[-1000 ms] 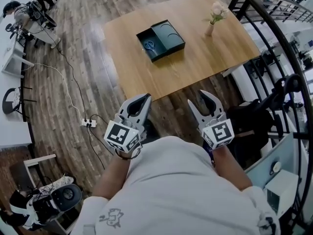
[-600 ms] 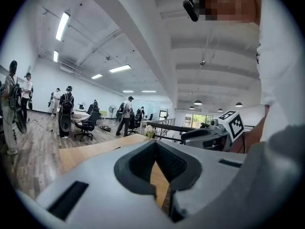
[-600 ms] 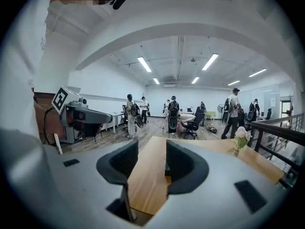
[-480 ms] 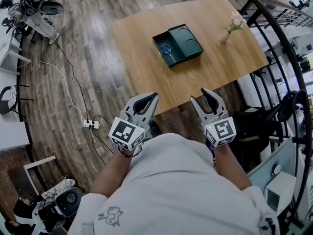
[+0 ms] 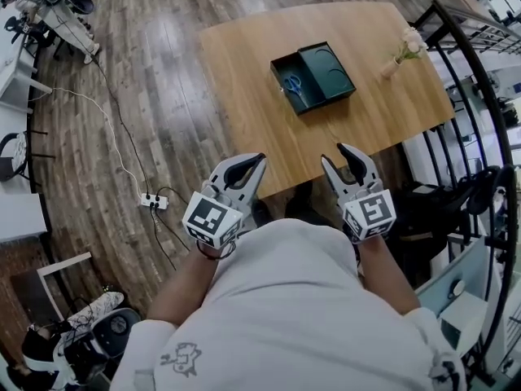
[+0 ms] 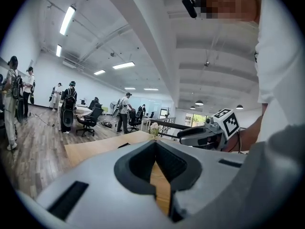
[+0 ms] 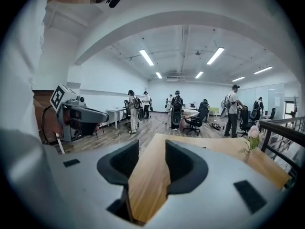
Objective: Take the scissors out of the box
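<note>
Scissors (image 5: 295, 85) with blue handles lie in the left half of an open dark green box (image 5: 332, 68). The box sits at upper centre of the head view on a pale wooden surface (image 5: 244, 80), well apart from both tools.

At far left of the frame a white power strip (image 5: 153, 202) and its cable (image 5: 106, 125) rest on the wooden plank floor (image 5: 163, 47).

Left of centre, at the near edge of the surface, the left hand-held gripper (image 5: 257, 162) is held out from the person's white top (image 5: 285, 316). Its jaw tips meet, with only a thin wedge of wood grain showing beneath them in its own view and nothing caught between.

Right of centre, the right hand-held gripper (image 5: 337, 158) is held at about the same height in the frame. Its jaws stand apart and empty, and only the bare surface is visible through the gap.

Further right, near the far right corner of the surface, stands a small vase (image 5: 391, 68) with a pale flower (image 5: 413, 39). A dark metal railing (image 5: 480, 72) curves down the right edge of the frame.
</note>
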Motion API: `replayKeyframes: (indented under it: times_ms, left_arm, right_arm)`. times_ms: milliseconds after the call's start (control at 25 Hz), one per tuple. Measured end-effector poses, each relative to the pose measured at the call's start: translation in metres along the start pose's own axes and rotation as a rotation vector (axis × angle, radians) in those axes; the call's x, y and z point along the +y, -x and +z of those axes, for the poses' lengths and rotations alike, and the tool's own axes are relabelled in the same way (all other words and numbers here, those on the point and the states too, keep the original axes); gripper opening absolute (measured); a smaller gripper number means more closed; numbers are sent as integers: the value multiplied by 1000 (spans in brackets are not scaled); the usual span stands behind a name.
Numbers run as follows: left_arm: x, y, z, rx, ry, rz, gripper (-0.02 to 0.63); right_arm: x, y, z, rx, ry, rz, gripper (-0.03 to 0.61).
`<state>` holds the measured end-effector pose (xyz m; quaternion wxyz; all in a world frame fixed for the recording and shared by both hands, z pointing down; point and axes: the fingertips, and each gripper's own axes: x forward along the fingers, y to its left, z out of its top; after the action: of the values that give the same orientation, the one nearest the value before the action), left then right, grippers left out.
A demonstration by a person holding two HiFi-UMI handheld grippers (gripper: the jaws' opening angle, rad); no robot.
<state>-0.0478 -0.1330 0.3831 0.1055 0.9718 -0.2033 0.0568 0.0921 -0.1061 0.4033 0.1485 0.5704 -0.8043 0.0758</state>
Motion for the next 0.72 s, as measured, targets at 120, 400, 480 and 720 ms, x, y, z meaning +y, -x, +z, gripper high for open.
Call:
replayKeyframes:
  times_ms: [120, 400, 480, 720]
  left_arm:
    - [8, -3, -3, 6, 9, 21, 6]
    - [28, -14, -6, 14, 34, 73, 6]
    - [36, -21, -7, 17, 43, 92, 5]
    - [56, -47, -12, 24, 59, 146, 5]
  right_arm:
    - [-7, -12, -2, 10, 1, 17, 183]
    - [-30, -49, -3, 38, 10, 58, 181]
    - [-40, -62, -6, 57, 15, 73, 179]
    - [-68, -96, -21, 123, 24, 121, 176]
